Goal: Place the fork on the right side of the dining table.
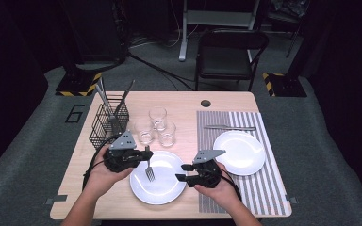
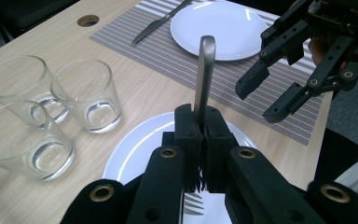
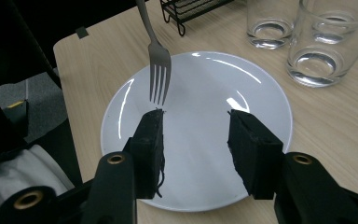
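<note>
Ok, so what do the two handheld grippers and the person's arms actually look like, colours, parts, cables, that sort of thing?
Both the left gripper and right gripper are black linkage frames with brass-coloured rivets at the joints. Each carries a grey three-cornered plate on top and ends in two blocky black fingers. A black cable loops back from the left one. The forearms are bare in the high view; no sleeves show there.

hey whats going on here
A person at a wooden table holds a gripper in each hand. The left gripper is shut on a fork, holding it tines-down over the near white plate. The right gripper is open and hovers over the same plate's right edge, jaws pointing toward the fork. Three empty glasses and a wire cutlery basket stand behind. A second plate and a knife lie on the striped placemat.
</note>
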`<state>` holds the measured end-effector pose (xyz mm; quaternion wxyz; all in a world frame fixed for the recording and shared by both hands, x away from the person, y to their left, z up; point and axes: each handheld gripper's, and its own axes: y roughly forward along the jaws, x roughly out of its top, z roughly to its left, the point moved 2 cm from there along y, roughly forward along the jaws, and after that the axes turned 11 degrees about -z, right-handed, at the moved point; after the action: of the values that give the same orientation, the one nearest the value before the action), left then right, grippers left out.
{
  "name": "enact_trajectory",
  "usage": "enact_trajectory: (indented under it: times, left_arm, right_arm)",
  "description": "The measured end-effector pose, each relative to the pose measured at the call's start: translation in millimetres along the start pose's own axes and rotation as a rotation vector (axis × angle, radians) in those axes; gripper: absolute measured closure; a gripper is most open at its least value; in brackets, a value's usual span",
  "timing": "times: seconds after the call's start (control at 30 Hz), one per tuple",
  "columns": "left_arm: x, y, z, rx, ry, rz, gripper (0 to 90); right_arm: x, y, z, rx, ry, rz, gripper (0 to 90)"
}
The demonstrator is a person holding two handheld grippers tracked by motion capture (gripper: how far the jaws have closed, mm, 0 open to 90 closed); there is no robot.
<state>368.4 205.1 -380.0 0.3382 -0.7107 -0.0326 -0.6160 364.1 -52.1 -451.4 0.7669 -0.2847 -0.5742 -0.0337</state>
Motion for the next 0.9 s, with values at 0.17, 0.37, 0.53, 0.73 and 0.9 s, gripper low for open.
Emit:
enact_trajectory:
  times: [0.17,0.37,0.53,0.73,0.9]
  left_arm:
    - [-1.1,5.7,-2.3,-0.008,0.010,0.004,86.9]
    - [-2.0,11.7,-5.2,-0.016,0.021,0.009,86.8]
    - [-1.2,12.4,-6.9,-0.024,0.030,0.005,86.9]
    - [-1.2,14.4,-9.2,-0.033,0.033,0.005,86.9]
    - [-1.3,15.4,-9.3,-0.033,0.038,0.003,86.9]
  right_arm:
    - [4.0,-1.2,1.6,0.012,-0.015,-0.002,56.4]
    - [9.1,-3.4,3.5,0.022,-0.027,0.001,58.2]
    - [12.5,-4.9,4.7,0.030,-0.028,-0.003,58.9]
    - [17.2,-4.9,6.7,0.041,-0.035,0.012,60.7]
    - [25.9,-5.8,8.6,0.055,-0.050,0.016,62.5]
